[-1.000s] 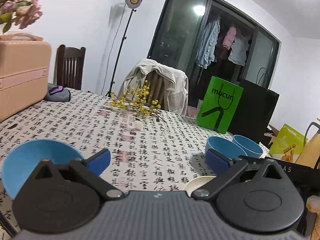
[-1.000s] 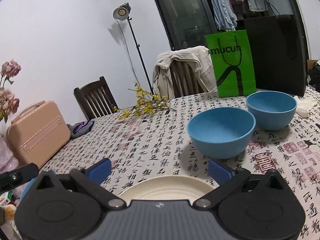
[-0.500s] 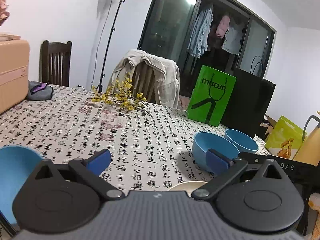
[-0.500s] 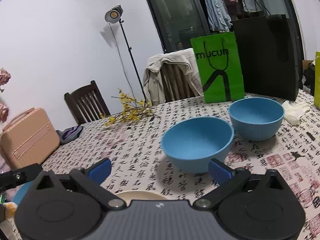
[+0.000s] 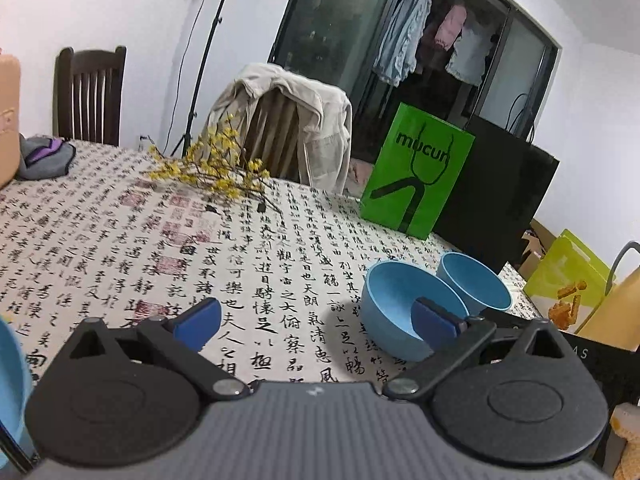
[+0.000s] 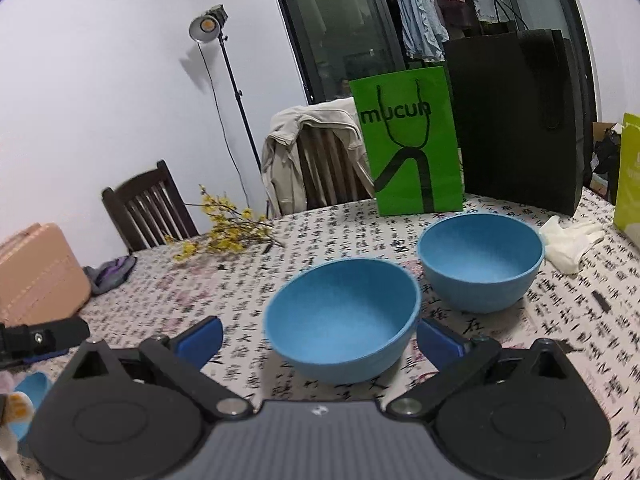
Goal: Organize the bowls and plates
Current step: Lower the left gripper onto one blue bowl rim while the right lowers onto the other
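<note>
Blue near bowl (image 6: 342,320) between right gripper (image 6: 318,340) fingers, lamp head only there.

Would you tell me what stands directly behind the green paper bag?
A taller black bag stands behind the green paper bag, beside a jacket-draped chair. Whatever the bags cover is hidden.

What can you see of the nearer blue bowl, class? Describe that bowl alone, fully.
The nearer blue bowl is round, deep and matte, plain blue inside and out, perhaps plastic. It stands upright and empty on the patterned tablecloth, between the open fingers of the right gripper, which do not seem to touch it. A second blue bowl sits close behind it, to the right.
</note>
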The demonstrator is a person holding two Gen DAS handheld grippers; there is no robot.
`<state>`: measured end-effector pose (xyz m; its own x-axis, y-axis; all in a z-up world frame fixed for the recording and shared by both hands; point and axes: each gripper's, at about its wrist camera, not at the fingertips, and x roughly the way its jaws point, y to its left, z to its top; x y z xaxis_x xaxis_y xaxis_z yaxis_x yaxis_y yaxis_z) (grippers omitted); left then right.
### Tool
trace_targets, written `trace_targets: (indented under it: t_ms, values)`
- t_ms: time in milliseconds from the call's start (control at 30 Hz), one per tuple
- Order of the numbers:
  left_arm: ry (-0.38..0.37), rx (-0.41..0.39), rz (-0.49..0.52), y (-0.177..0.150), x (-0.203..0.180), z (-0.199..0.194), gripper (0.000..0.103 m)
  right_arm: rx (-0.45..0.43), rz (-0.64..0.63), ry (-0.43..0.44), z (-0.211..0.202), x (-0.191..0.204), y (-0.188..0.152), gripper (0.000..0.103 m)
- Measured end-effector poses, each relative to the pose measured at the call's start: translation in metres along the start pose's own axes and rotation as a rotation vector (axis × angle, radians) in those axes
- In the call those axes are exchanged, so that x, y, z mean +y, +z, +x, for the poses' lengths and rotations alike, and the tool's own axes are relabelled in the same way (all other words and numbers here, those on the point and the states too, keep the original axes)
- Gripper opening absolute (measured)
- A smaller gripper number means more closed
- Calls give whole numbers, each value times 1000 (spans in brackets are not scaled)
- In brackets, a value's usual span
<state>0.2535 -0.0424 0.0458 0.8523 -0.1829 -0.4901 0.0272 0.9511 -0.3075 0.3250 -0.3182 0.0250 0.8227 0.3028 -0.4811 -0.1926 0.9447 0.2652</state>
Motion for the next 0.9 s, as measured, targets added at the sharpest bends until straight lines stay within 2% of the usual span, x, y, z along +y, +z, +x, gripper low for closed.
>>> trace_targets:
  t_ms: [500, 900]
  values:
    - [5, 88, 11, 21, -35, 65, 103, 28, 35, -37, 38, -24, 43, 103]
    - [40, 124, -17, 27, -47, 114, 103, 30, 122, -70, 65, -55, 36, 103]
